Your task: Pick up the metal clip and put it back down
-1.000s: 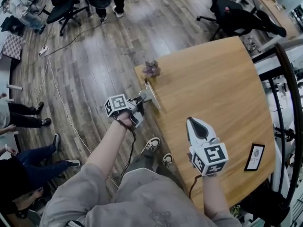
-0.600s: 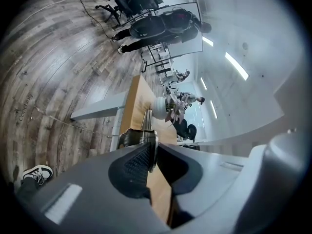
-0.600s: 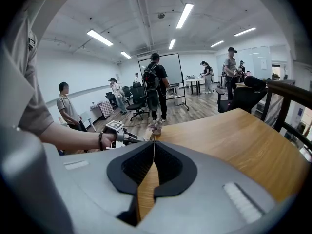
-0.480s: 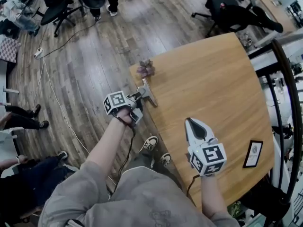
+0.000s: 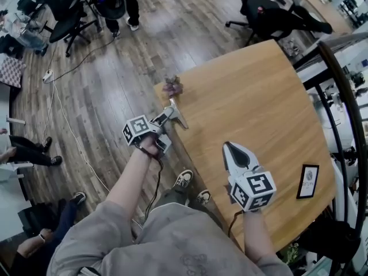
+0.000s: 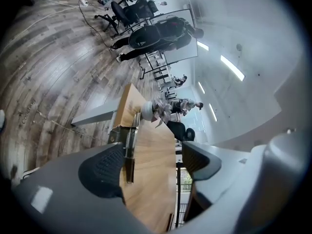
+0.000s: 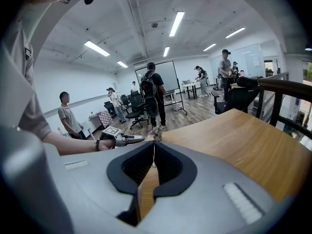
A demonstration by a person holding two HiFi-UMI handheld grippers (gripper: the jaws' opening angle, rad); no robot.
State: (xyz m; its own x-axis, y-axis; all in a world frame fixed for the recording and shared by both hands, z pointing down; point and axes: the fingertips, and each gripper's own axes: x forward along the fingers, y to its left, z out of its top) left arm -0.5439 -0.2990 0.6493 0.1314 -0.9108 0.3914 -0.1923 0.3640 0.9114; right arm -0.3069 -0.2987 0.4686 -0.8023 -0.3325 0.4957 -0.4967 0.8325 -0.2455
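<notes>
Metal clip (image 6: 127, 147) lies at the table (image 5: 253, 96) edge, released, between the opening jaws of the left gripper (image 5: 165, 117); at its four o'clock, the right gripper (image 5: 236, 152) hovers clenched, empty.

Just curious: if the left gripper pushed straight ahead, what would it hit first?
Probably the metal clip, lying between the left gripper's opening jaws at the table edge; further along, likely the small plant.
</notes>
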